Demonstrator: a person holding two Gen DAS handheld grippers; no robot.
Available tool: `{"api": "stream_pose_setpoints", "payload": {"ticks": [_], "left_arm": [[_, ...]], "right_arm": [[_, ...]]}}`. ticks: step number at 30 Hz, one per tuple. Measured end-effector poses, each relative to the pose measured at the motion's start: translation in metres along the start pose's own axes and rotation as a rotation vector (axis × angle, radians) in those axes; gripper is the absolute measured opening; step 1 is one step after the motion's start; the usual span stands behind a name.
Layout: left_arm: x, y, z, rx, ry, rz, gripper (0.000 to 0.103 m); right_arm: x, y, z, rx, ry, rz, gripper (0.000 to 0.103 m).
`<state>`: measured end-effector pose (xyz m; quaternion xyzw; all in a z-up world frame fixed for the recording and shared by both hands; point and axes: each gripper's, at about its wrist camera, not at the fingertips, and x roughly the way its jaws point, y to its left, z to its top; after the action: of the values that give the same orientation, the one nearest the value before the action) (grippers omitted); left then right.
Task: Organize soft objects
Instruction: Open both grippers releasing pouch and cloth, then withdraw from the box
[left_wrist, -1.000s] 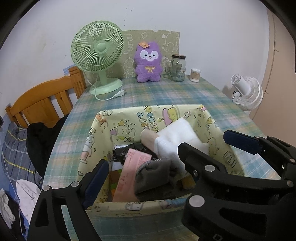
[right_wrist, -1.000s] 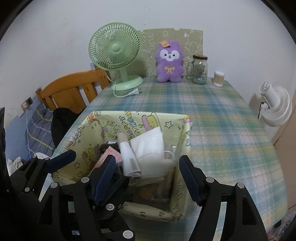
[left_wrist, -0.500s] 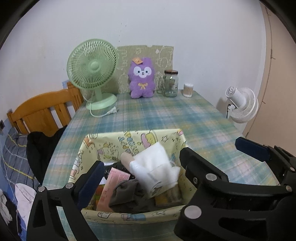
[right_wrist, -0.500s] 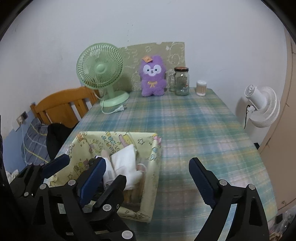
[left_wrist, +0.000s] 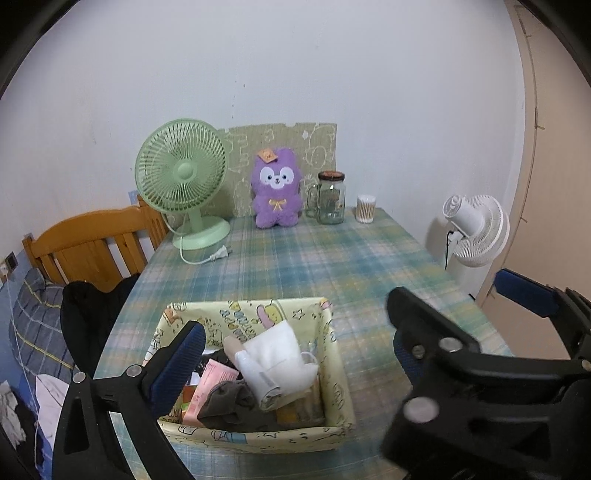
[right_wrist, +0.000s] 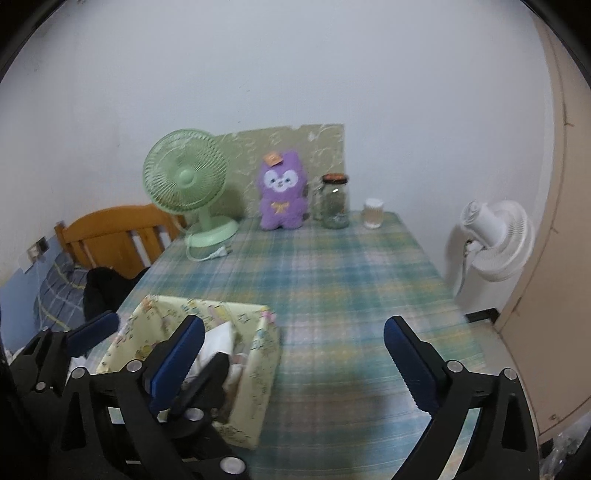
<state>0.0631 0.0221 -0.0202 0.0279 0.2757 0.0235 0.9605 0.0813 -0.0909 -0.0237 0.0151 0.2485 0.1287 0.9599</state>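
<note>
Left wrist view: yellow cartoon-print fabric bin (left_wrist: 334, 400) sitting lower centre.
Both grippers, left gripper (left_wrist: 295, 341) and right gripper (right_wrist: 293, 341), are hovering spread and empty (white folded cloth (left_wrist: 277, 356) risks toppling out).

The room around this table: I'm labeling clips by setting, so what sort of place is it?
Probably a bedroom at home: a wooden bed frame with plaid bedding stands beside a table with a checked tablecloth, a green desk fan and a purple plush toy.
</note>
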Motion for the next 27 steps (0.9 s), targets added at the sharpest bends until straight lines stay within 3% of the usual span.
{"api": "stream_pose_setpoints", "payload": {"ticks": [17,27], "left_arm": [[-0.045,-0.026,0.015,-0.003,-0.119,0.046,0.103],[-0.063,-0.030,0.015,-0.024,-0.160,0.068,0.103]], "right_arm": [[-0.066,-0.064,0.009,0.084,-0.154,-0.067,0.103],[-0.083,-0.074,0.005,0.082,-0.190,-0.066,0.103]]}}
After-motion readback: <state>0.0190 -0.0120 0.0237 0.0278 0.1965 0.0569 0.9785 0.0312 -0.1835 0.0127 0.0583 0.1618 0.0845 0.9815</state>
